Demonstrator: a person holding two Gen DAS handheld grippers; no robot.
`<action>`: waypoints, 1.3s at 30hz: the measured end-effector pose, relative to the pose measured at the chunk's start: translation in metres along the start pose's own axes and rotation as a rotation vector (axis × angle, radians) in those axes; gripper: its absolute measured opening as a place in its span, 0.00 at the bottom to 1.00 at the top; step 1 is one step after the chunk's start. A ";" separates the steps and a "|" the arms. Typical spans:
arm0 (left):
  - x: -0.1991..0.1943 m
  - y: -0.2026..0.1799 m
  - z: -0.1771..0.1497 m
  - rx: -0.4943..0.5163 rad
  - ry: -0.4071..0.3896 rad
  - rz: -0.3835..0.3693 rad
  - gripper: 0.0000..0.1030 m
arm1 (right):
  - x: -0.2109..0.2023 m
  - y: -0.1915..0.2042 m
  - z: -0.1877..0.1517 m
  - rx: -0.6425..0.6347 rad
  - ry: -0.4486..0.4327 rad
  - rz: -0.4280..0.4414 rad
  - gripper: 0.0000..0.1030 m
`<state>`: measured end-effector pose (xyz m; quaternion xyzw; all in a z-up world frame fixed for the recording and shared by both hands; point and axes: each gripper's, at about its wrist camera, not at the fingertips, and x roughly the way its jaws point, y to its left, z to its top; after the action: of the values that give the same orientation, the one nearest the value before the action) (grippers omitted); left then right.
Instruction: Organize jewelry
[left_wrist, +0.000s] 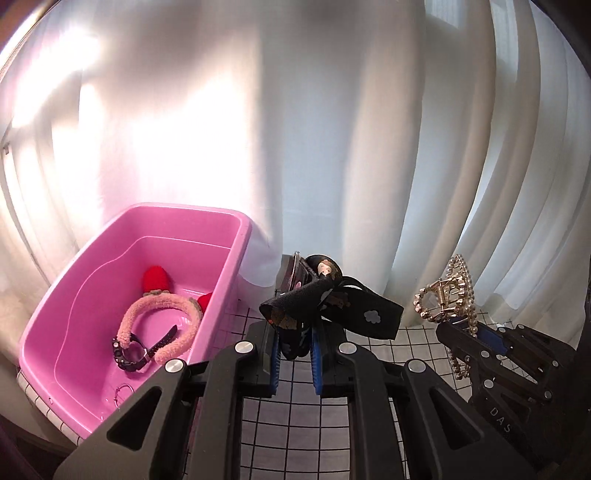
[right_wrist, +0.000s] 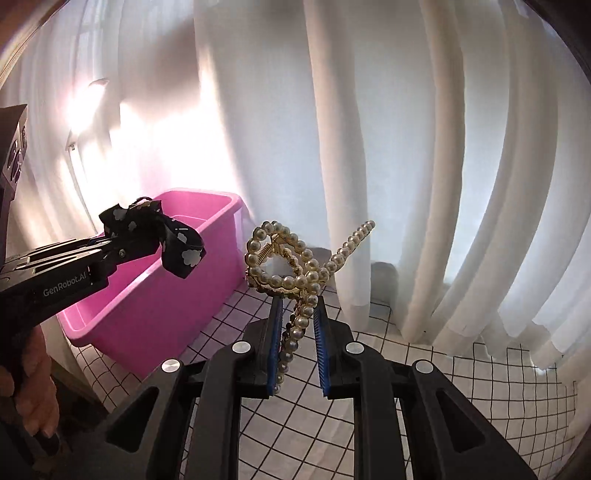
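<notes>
My left gripper (left_wrist: 294, 334) is shut on a black bow hair clip (left_wrist: 334, 306) with white flower prints, held above the table right of the pink bin (left_wrist: 236, 236). The bow also shows in the right wrist view (right_wrist: 173, 240), over the bin (right_wrist: 155, 314). My right gripper (right_wrist: 298, 314) is shut on a gold pearl hair claw (right_wrist: 288, 262), held up in the air; it shows in the left wrist view (left_wrist: 448, 295) at the right. In the bin lie a pink fuzzy headband (left_wrist: 162, 314) with red pompoms, a black watch (left_wrist: 136, 350) and a thin ring-like piece (left_wrist: 123, 391).
A white tablecloth with a black grid (right_wrist: 424, 373) covers the table. White curtains (right_wrist: 406, 147) hang close behind the table and the bin. A person's hand (right_wrist: 33, 391) holds the left gripper at the left edge.
</notes>
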<state>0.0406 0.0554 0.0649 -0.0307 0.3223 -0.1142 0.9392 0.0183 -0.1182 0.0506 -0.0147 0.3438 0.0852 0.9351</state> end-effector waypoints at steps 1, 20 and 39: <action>-0.005 0.009 0.003 -0.011 -0.012 0.021 0.13 | 0.002 0.009 0.008 -0.019 -0.014 0.019 0.16; 0.010 0.193 -0.009 -0.261 0.099 0.378 0.13 | 0.123 0.186 0.090 -0.281 0.105 0.297 0.16; 0.012 0.213 -0.022 -0.357 0.158 0.475 0.91 | 0.145 0.181 0.095 -0.219 0.132 0.171 0.60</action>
<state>0.0776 0.2601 0.0122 -0.1101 0.4077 0.1650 0.8913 0.1571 0.0902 0.0353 -0.0930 0.3929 0.2004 0.8926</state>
